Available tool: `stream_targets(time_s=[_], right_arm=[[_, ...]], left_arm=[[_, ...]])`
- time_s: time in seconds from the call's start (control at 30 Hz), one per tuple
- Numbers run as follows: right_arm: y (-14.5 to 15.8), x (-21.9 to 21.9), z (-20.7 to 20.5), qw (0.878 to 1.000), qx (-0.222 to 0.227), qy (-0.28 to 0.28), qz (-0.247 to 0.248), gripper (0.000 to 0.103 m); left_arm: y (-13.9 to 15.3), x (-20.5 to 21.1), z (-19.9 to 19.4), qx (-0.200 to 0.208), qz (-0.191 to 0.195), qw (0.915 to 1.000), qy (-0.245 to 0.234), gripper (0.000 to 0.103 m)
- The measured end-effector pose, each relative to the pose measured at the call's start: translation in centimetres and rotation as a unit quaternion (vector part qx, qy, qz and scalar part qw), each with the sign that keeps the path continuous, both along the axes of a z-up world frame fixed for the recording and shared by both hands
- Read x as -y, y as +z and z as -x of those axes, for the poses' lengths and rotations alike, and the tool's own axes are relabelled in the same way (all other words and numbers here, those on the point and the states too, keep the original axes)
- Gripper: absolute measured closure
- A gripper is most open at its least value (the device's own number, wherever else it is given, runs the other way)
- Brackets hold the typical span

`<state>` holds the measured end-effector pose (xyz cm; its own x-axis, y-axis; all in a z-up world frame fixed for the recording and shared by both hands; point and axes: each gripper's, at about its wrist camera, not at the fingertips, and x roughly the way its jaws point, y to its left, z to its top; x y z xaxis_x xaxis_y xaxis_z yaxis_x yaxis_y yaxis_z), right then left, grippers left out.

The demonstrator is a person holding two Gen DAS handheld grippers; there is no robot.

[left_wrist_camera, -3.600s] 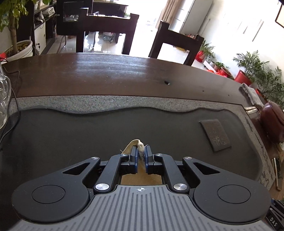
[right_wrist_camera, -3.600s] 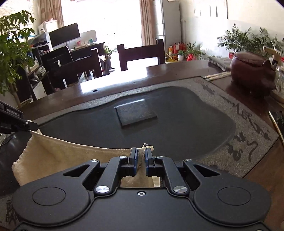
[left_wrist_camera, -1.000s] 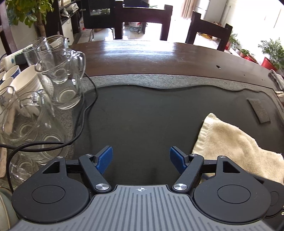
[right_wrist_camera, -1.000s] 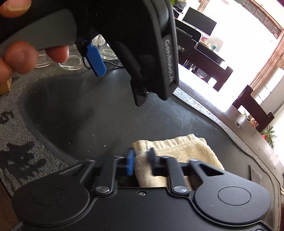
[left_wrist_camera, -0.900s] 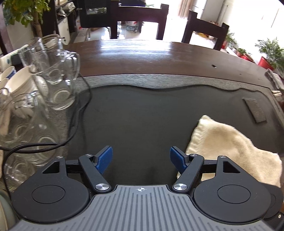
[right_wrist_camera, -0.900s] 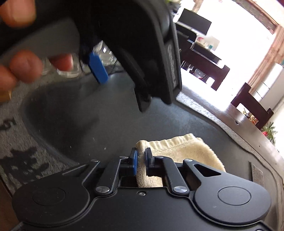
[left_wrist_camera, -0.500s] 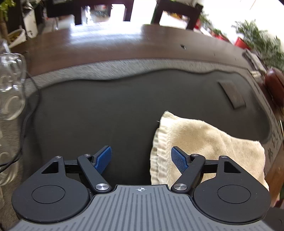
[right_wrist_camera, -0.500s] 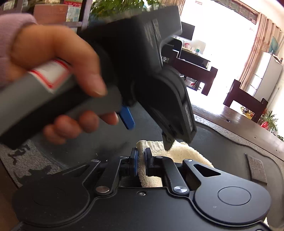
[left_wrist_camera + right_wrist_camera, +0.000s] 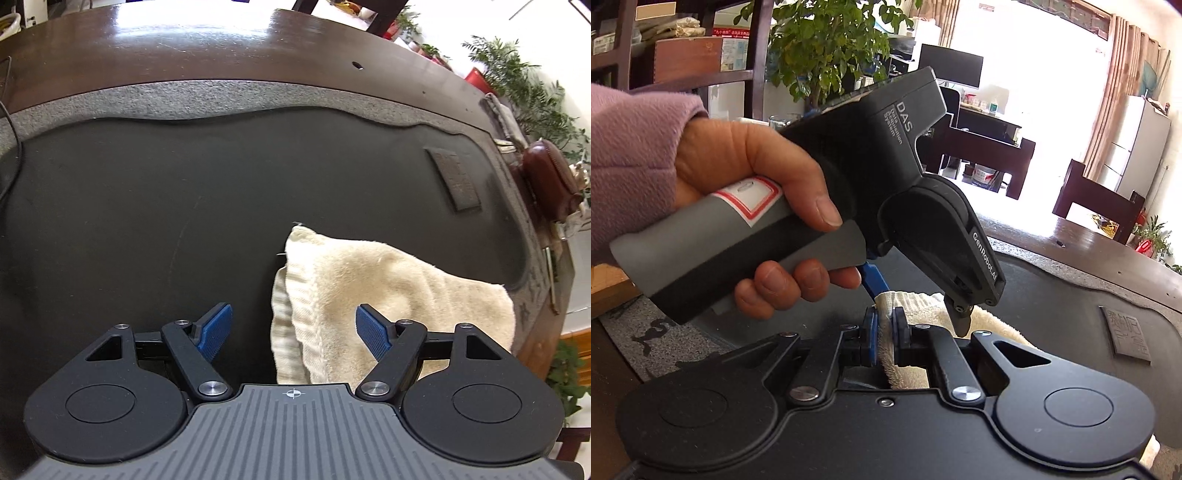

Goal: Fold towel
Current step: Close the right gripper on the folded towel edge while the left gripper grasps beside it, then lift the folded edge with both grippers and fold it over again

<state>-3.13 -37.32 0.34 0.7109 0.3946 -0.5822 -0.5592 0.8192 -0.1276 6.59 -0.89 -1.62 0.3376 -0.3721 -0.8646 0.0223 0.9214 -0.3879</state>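
A cream towel (image 9: pixel 373 291) lies folded in two layers on the dark stone tray (image 9: pixel 155 206), with its ribbed hem toward me. My left gripper (image 9: pixel 293 330) is open, its blue pads astride the hem's near corner without touching it. In the right wrist view my right gripper (image 9: pixel 882 334) is shut on the towel's edge (image 9: pixel 916 308). The left gripper's body (image 9: pixel 905 184), held in a hand, hangs just above and beyond it, one fingertip (image 9: pixel 961 326) over the towel.
A raised rectangular stone (image 9: pixel 453 180) sits at the tray's right. A brown lidded pot (image 9: pixel 546 177) and a folded cloth (image 9: pixel 504 118) stand beyond the right rim. A black cable (image 9: pixel 11 122) crosses the far left. The wooden table (image 9: pixel 221 44) extends behind.
My left gripper let go of the towel, opened, swung away left past the glass jugs, then came back right over the folded hem. My right gripper stays shut on the towel.
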Motion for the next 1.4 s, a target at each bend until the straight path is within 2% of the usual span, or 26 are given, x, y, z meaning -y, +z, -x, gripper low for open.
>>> stream_targets(time_s=[0.1,0.27,0.4,0.53,0.73,1.07,1.23,1.4], right_arm=[[0.3,0.0,0.3,1.000,0.005,-0.002,-0.004,0.095],[0.4,-0.1,0.1,1.000,0.004,-0.005,-0.006,0.094],[0.5,-0.3,0.8,1.000,0.003,-0.007,-0.006,0.094],[0.6,-0.6,1.4,1.000,0.002,-0.005,-0.003,0.095],[1.3,-1.0,2.5,1.000,-0.005,0.009,-0.009,0.095],[3.2,-1.4,5.4,0.997,-0.024,0.039,-0.055,0.096],[4.0,0.2,6.1,0.997,-0.019,0.016,-0.068,0.096],[4.0,3.2,6.1,0.996,-0.018,-0.032,-0.080,0.096]], left_arm=[[0.0,-0.2,0.1,-0.004,0.019,0.9998,0.005,0.038],[-0.3,-0.7,0.5,-0.010,0.042,0.9990,0.013,0.059],[-0.3,-1.4,1.0,-0.009,0.056,0.9980,0.029,0.081],[0.0,-1.9,1.6,0.005,0.066,0.9968,0.046,0.090],[1.6,-2.9,3.7,0.038,0.059,0.9951,0.069,0.094],[5.1,-4.5,9.3,0.100,-0.008,0.9893,0.106,0.094],[6.5,-4.0,9.7,0.116,-0.010,0.9863,0.116,0.094],[8.2,-1.1,8.8,0.144,-0.007,0.9852,0.093,0.094]])
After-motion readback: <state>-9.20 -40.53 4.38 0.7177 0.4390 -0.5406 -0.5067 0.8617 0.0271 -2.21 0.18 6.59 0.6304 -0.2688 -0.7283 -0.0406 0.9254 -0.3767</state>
